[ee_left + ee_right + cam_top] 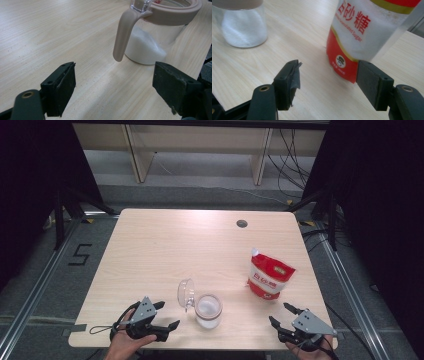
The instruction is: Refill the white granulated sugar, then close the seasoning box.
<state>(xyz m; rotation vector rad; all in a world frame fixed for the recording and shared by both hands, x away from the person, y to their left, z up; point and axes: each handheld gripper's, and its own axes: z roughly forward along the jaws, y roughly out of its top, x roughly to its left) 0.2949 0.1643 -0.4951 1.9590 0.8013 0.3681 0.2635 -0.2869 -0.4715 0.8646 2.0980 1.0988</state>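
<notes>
In the high view, the clear glass jar with white sugar (208, 311) stands near the desk's front edge, its hinged lid open, and the soft red-and-white sugar bag (269, 276) stands toward the right edge; both hands rest low at the front corners. In the left gripper view, the left gripper (113, 85) is apart and empty before the jar (155, 37), which looks heavy, slippery and fragile, so I would hold its body. In the right gripper view, the right gripper (328, 80) is also apart, aimed at the bag (362, 32), which is best pinched near its top.
</notes>
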